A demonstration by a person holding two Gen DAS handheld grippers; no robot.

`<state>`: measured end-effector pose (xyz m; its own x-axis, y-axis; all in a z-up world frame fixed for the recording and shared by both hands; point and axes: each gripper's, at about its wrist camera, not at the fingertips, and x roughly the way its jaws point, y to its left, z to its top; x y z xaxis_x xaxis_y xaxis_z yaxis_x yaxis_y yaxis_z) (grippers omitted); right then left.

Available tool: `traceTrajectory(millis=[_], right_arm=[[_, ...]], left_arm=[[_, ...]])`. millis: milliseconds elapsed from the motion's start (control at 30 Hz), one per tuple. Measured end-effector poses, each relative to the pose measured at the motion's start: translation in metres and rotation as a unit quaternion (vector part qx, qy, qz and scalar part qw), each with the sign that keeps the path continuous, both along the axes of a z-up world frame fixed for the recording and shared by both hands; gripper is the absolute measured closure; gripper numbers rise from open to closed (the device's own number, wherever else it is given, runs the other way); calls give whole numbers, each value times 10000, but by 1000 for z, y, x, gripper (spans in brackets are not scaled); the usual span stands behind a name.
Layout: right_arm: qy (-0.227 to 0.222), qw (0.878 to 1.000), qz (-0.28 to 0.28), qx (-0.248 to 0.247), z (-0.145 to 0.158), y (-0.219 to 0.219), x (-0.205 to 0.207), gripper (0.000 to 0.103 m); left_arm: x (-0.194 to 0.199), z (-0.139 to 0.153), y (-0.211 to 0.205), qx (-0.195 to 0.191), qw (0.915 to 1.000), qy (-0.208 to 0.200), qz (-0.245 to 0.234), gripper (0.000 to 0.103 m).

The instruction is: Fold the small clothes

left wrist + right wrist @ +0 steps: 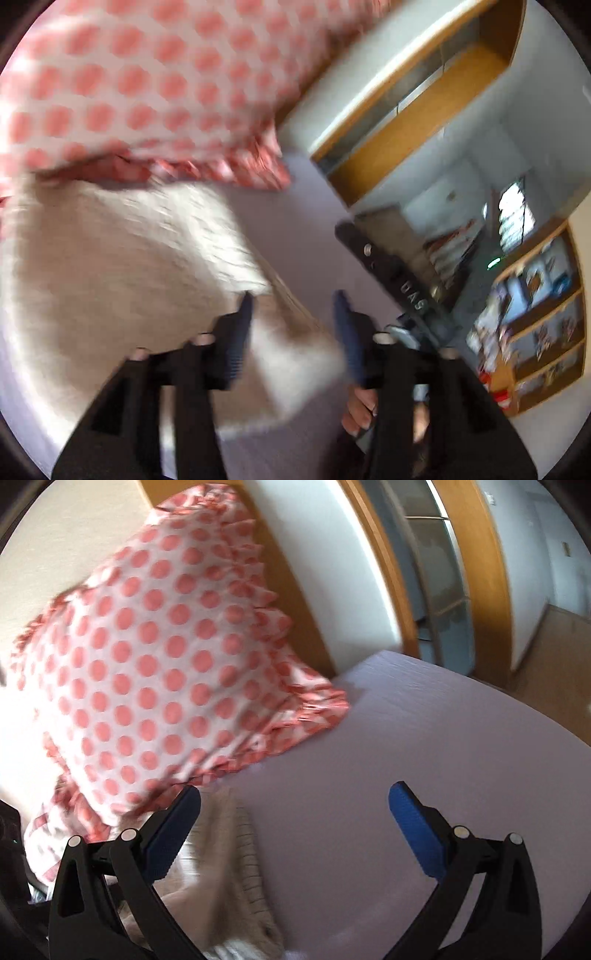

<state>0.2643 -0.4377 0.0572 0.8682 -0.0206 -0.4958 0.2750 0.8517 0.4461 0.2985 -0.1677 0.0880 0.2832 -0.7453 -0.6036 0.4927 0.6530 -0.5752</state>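
Knit garment lay on the bed, both grippers empty.

The knit [122, 258] looked soft, probably light; best pinched at a hem corner. Left gripper [293, 299] and right gripper [295, 794] stood apart.

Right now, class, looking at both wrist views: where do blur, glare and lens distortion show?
Left wrist view: motion blur smears the beige knitted garment and red-dotted white pillow; sunlight whitens the pillow's left edge. Right wrist view: sharper, glare bleaches the pillow's left side; fisheye bends the wooden door frame.
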Motion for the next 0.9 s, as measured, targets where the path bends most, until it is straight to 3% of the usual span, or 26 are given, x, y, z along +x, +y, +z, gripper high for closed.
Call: traceTrajectory(millis=[100,200,300,367,467,533,600,667,733,767,800,900], right_arm=[[-495,9955,804,-106,18,22,-11,1],[-754,9785,1883,-384,34,63,-24,2],[-536,9558,2866,-386,27,98,-23,12],[-323,9437,3289,-135,15,110,-18,12],[337,9469,3196,23,-7,106,-3,12],[985,9518,2905,47,-29,98,10,21],[957,9508,2933,271,-37,87,11,24],[926,9520,2896,357,-24,85,7,23],[808,9576,2754,260,-9,79,7,15],[825,9603,2655,211,-5,75,9,6],[881,9644,2488,164,-2,70,14,5],[1257,9602,2445,490,-13,56,36,5]], left_arm=[[-6,11,50,450,9966,-201,662,39],[-11,9,89,692,9933,-194,906,36],[-15,2,96,517,9962,-124,690,31],[-14,-8,88,426,9978,-87,496,28],[-19,-30,73,717,9969,-40,334,25],[-21,-41,65,850,9959,-146,259,24],[-28,-40,63,945,9947,-323,230,24],[-34,-28,73,716,9962,-422,251,24],[-34,-16,91,531,9960,-532,480,21],[-31,-10,104,574,9936,-591,769,18],[-27,-9,112,673,9913,-589,963,15],[-3,-24,132,869,9872,-97,1337,15]])
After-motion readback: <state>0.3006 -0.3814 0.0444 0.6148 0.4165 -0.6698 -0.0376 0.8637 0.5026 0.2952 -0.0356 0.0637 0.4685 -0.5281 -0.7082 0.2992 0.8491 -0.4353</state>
